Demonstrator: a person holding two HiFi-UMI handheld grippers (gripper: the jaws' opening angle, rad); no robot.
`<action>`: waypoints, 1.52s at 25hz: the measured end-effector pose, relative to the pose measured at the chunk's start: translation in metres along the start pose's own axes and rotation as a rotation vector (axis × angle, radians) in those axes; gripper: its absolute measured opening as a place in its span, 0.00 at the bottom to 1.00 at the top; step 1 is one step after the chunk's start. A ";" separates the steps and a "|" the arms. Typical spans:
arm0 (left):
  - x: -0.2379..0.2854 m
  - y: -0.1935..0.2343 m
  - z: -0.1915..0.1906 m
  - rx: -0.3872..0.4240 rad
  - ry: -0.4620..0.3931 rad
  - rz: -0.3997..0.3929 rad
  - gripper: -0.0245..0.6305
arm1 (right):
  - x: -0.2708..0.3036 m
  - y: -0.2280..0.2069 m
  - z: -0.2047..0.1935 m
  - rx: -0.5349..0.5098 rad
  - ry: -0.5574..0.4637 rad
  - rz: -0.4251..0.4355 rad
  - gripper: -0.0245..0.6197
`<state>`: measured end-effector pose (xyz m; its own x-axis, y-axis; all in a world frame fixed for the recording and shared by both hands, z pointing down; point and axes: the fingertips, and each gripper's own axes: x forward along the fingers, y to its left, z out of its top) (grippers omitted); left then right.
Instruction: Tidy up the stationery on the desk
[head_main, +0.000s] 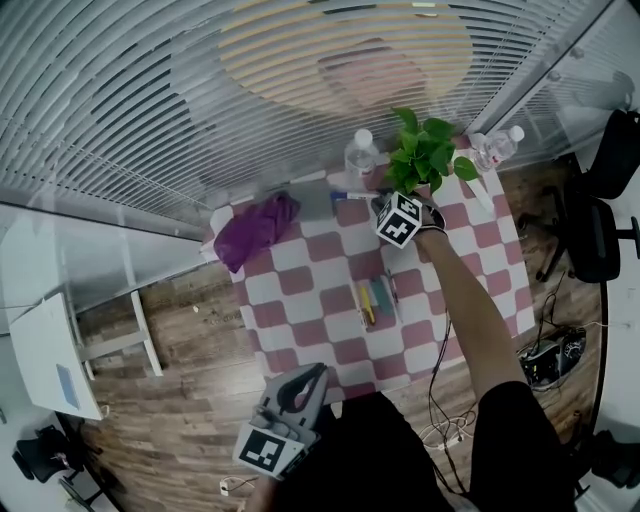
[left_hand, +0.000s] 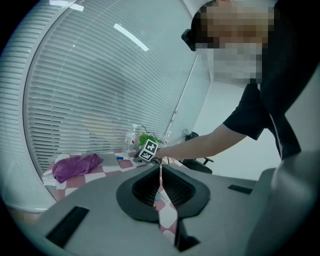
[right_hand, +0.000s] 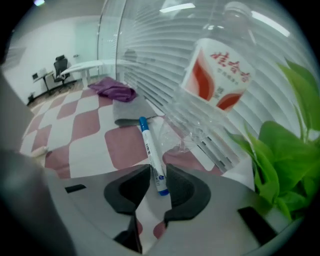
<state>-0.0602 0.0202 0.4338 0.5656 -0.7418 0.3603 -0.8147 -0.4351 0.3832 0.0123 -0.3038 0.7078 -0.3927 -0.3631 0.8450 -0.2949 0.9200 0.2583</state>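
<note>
A white marker pen (right_hand: 150, 145) with a blue cap lies on the pink-and-white checked tablecloth (head_main: 330, 290), at the far edge next to a grey pouch (right_hand: 131, 112). My right gripper (right_hand: 159, 177) points down at it, its pads closed on the pen's near end; in the head view this gripper (head_main: 378, 203) sits just in front of the plant. Several pens (head_main: 375, 300) lie side by side in the middle of the table. My left gripper (head_main: 305, 385) hovers off the near edge with its jaws together and nothing in them (left_hand: 161, 172).
A clear water bottle (right_hand: 215, 75) stands right beside the marker, with a potted green plant (head_main: 425, 155) next to it. A second bottle (head_main: 497, 148) lies at the far right corner. A purple cloth (head_main: 255, 230) lies far left. An office chair (head_main: 600, 230) stands to the right.
</note>
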 end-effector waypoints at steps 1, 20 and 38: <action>-0.001 -0.001 -0.001 -0.002 0.005 0.003 0.09 | 0.001 0.002 -0.002 -0.045 0.016 0.000 0.20; -0.016 -0.031 0.003 0.064 -0.055 -0.090 0.09 | -0.135 0.061 -0.063 0.326 -0.021 -0.012 0.17; -0.028 -0.054 -0.008 0.063 -0.070 -0.092 0.09 | -0.153 0.201 -0.144 1.134 -0.017 -0.008 0.17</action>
<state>-0.0313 0.0686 0.4098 0.6302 -0.7298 0.2650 -0.7672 -0.5328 0.3572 0.1380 -0.0419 0.6979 -0.3964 -0.3786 0.8364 -0.9133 0.2557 -0.3171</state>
